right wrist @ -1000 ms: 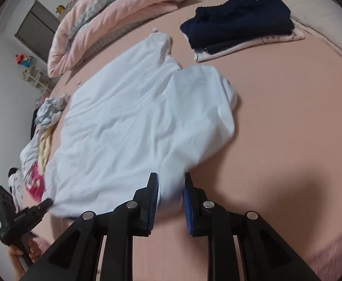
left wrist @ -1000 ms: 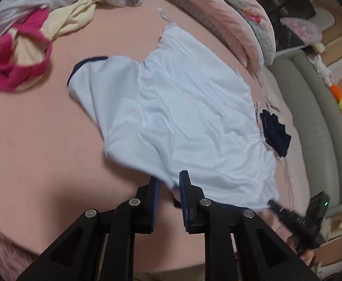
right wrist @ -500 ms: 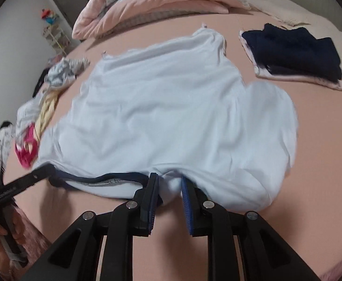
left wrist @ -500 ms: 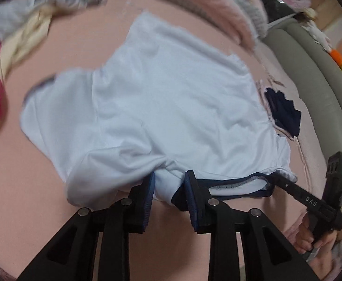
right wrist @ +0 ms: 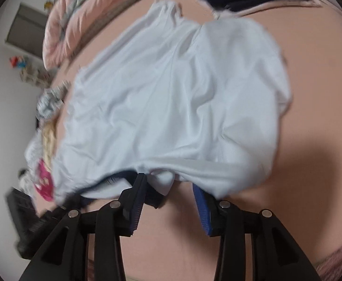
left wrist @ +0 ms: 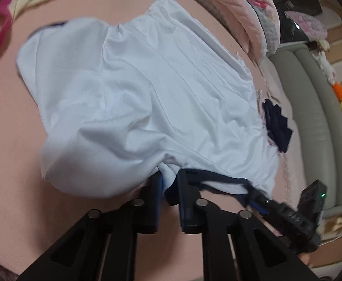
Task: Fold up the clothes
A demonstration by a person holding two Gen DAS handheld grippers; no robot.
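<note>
White shirt [left wrist: 147, 98] lies spread on the pink bed [left wrist: 12, 140], its navy-trimmed collar edge lifted. Left gripper [left wrist: 169, 182] reaches low over the bed, clamped on that edge. Right gripper [right wrist: 168, 185], level beside it, has its fingers spread apart around the cloth.

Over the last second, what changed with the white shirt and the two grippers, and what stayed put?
Both grippers took the white shirt by its neck edge and lifted it off the bed. The left gripper is shut on it; the right gripper has now spread open, cloth draped between. The folded dark clothes and unfolded pile stayed.
</note>
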